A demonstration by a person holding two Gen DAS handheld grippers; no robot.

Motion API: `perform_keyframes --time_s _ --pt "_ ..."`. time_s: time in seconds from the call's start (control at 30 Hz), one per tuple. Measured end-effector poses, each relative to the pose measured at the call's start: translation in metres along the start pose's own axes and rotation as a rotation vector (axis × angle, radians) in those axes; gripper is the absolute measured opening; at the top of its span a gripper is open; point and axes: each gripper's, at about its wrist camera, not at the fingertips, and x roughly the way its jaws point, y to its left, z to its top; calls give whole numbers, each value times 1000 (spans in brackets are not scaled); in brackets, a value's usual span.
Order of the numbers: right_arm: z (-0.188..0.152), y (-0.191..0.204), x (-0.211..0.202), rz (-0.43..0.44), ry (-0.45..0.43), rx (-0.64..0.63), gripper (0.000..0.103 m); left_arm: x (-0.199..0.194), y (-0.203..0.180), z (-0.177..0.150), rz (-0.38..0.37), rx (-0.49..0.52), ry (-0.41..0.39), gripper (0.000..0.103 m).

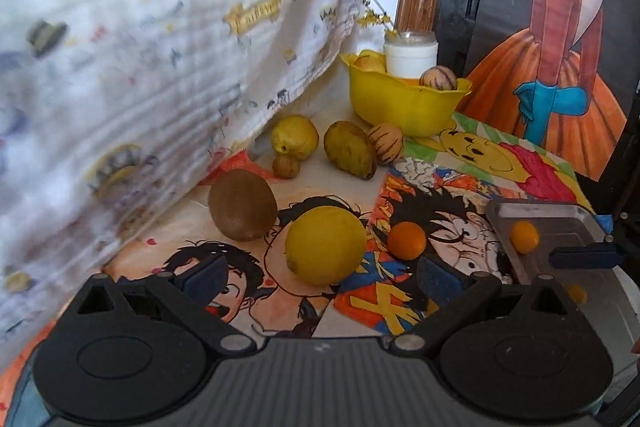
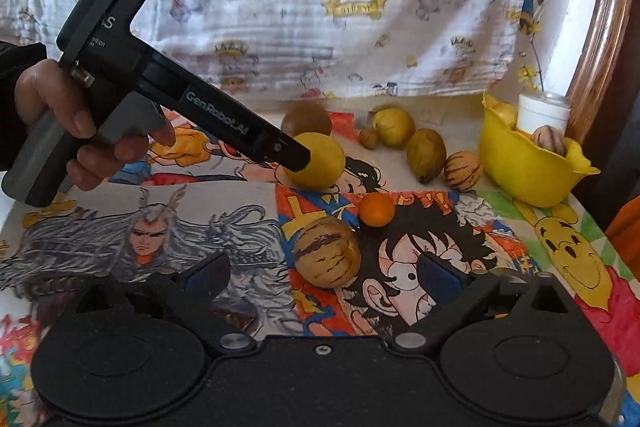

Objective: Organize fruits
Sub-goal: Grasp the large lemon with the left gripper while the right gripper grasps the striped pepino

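I read the lemon point(image 1: 325, 251) as firm, fairly heavy and waxy, so it could roll or slip; I would take it across its middle, not by its pointed ends. In the left wrist view it sits at the centre of the frame, just ahead of my left gripper point(image 1: 320, 277), whose jaws stand wide apart with nothing in them, the lemon lined up with the gap. Right of it lies a small orange point(image 1: 407, 240).

In the right wrist view the striped melon point(image 2: 326, 251) lies low in the middle, between the spread jaws of my right gripper point(image 2: 322, 277) but nearer the left finger, untouched. Its skin looks thin and bruisable, so I would squeeze lightly at its widest girth. The yellow bowl point(image 2: 520, 171), already holding some fruit, stands at the far right.
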Motion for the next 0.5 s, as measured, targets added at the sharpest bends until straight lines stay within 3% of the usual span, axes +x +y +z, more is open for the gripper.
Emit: perform_keyframes --time_s 0.23,0.5 --pt "1 -3 26 14 35 -5 90 25 5 0 0 -17 24 102" --pt "0 -7 40 24 51 12 81 43 7 2 -15 -37 45 93"
